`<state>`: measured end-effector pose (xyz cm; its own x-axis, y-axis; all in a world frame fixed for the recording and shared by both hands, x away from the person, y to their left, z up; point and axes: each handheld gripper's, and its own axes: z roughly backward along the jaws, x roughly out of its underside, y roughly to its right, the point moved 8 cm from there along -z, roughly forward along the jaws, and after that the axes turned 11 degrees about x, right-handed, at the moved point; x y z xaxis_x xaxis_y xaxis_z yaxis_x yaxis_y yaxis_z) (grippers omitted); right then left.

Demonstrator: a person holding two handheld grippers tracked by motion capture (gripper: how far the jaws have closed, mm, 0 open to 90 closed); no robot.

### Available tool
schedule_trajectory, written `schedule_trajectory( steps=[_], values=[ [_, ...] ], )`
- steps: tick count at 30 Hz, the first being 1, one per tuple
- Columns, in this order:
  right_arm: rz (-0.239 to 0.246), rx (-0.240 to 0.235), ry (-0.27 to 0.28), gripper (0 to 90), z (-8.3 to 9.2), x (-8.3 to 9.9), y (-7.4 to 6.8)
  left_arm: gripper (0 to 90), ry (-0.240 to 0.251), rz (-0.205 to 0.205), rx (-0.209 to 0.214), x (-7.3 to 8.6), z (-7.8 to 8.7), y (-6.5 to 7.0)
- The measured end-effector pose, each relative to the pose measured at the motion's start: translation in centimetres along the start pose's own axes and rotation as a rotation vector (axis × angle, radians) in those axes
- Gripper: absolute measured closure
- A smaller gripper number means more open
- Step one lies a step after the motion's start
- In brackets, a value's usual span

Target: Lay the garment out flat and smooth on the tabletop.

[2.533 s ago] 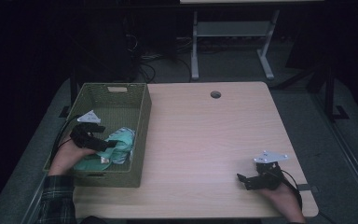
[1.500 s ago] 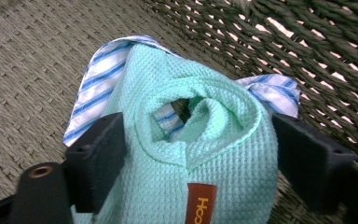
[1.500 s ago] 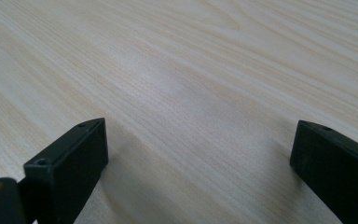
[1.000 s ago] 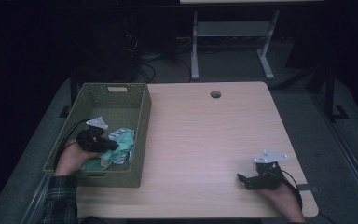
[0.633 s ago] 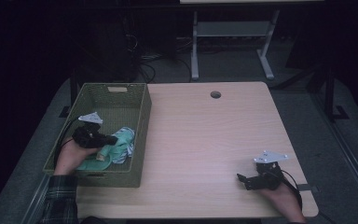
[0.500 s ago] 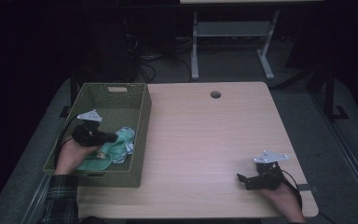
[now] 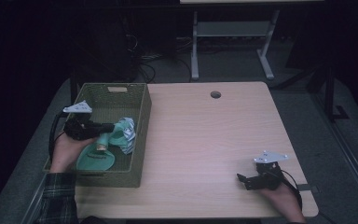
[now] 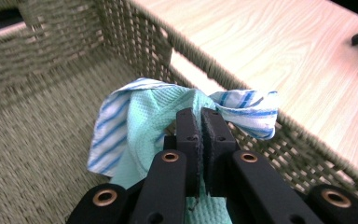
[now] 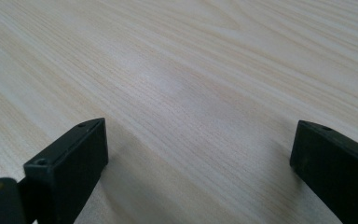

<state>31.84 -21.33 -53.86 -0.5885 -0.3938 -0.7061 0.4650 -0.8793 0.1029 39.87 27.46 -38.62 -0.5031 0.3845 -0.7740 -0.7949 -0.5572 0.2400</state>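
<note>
- Table (image 7: 205,140): light wood-grain top, with a round cable hole (image 7: 215,94) near its far edge.
- Floor (image 7: 242,70): grey, dimly lit beyond the table.
- Second piece of furniture: pale metal frame (image 7: 228,35) with splayed feet, standing behind the table.
- Cables (image 7: 144,58): loose on the floor, at the far left.
- Surroundings: dark; walls not discernible.

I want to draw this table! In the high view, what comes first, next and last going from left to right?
Left gripper pinching the cloth → woven basket's right wall → hole in the tabletop → right gripper, jaws open.
</note>
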Motion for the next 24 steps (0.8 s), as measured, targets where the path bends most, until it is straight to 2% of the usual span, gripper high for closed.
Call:
schedule_trajectory(
  steps=[5, 20, 24],
  values=[
    [0.0, 0.0, 0.001, 3.7, 0.0, 0.0, 0.0, 86.3, 0.032, -0.005, 0.014, -1.0, 0.5, 0.5],
    [0.001, -0.001, 0.001, 3.7, 0.0, 0.0, 0.0, 86.4, 0.075, -0.03, 0.034, -3.9, 1.5, 1.5],
    [0.002, -0.001, 0.001, 3.7, 0.0, 0.0, 0.0, 86.4, 0.105, -0.032, 0.039, -4.9, 2.1, 1.8]
  ],
)
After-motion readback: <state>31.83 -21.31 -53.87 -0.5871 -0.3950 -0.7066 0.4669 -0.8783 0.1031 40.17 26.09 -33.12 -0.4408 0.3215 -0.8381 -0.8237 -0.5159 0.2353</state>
